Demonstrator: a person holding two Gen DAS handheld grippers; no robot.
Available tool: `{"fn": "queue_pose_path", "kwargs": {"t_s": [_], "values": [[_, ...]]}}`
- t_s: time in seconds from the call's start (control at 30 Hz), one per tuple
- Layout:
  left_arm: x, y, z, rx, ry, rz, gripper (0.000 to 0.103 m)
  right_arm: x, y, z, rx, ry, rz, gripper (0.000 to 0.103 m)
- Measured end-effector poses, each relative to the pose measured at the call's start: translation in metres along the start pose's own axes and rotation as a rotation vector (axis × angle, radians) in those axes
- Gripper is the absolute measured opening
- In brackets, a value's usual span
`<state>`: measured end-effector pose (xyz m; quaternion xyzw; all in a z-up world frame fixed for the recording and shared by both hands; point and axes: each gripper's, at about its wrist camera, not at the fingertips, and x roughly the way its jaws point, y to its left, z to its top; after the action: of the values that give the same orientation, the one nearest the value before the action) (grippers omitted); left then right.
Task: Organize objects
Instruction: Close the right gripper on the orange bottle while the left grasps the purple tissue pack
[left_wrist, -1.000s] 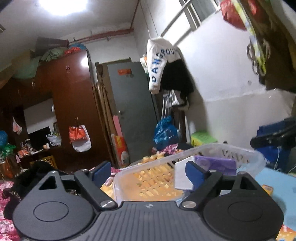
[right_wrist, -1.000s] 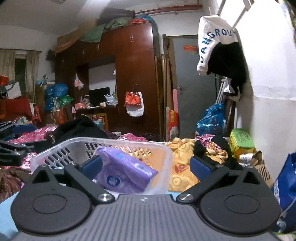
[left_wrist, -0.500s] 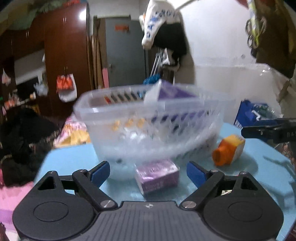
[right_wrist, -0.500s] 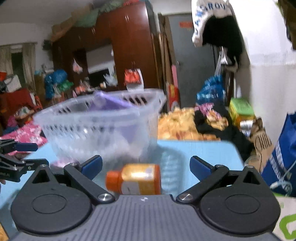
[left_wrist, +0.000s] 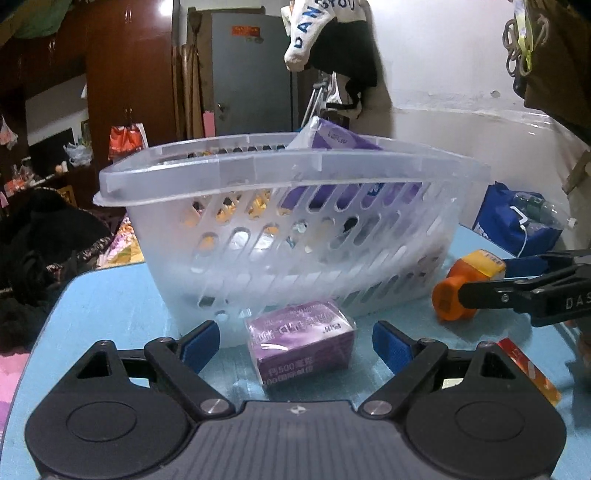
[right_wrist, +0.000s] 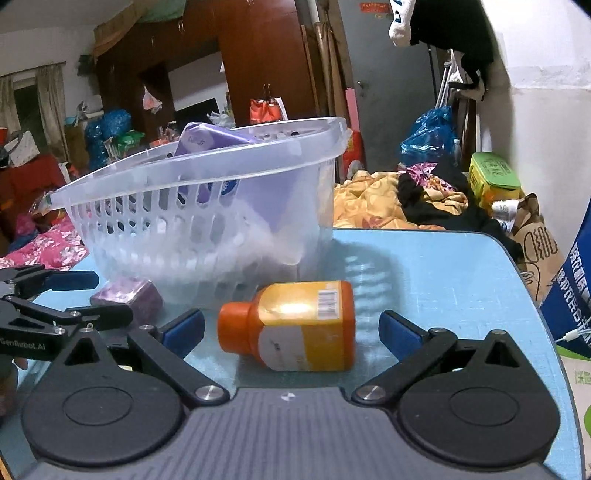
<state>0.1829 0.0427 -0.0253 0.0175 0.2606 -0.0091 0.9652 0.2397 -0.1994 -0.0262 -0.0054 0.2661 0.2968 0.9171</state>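
Observation:
A clear slotted plastic basket (left_wrist: 258, 173) (right_wrist: 207, 177) stands on the light-blue table (left_wrist: 110, 295) and holds a purple pack (left_wrist: 336, 138) (right_wrist: 210, 142). In front of it lies a small purple box (left_wrist: 301, 341) (right_wrist: 129, 295). My left gripper (left_wrist: 295, 341) is open, its blue pads on either side of that box and clear of it. An orange-capped yellow bottle (right_wrist: 291, 325) (left_wrist: 465, 284) lies on its side. My right gripper (right_wrist: 291, 332) is open around the bottle, pads apart from it. Each gripper shows in the other's view: the right gripper (left_wrist: 517, 277), the left gripper (right_wrist: 88, 295).
A flat red-and-orange packet (left_wrist: 528, 369) lies on the table at the right. A blue bag (left_wrist: 517, 221) stands past the table's right edge. Bedding and dark clothes (right_wrist: 406, 199) lie beyond the far edge. A wardrobe (right_wrist: 258, 55) and grey door (left_wrist: 251, 74) stand behind.
Both grippers have come down and tipped toward the table. The box and the bottle, out of sight at first, now lie between their open fingers. The basket has not moved.

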Motion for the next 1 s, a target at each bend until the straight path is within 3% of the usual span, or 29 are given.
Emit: {"fn": "queue_pose_path", "kwargs": {"t_s": [0.37,0.73,0.77,0.83,1.0], "values": [[0.004,-0.004,0.002,-0.018,0.006,0.006,0.092,0.006,0.014,0.003,-0.055,0.007,-0.07,0.102],[0.008,-0.009,0.004,-0.017,0.022,0.014,0.092,0.007,0.02,0.003,-0.086,0.013,-0.09,0.091],[0.008,-0.009,0.004,-0.018,0.021,0.013,0.09,0.007,0.021,0.004,-0.085,0.016,-0.089,0.089],[0.007,-0.01,0.003,-0.013,0.018,0.017,0.07,0.008,0.021,0.004,-0.087,0.025,-0.081,0.083],[0.006,-0.013,0.002,-0.006,0.014,0.025,0.067,0.009,0.022,0.005,-0.092,0.023,-0.084,0.082]]}}
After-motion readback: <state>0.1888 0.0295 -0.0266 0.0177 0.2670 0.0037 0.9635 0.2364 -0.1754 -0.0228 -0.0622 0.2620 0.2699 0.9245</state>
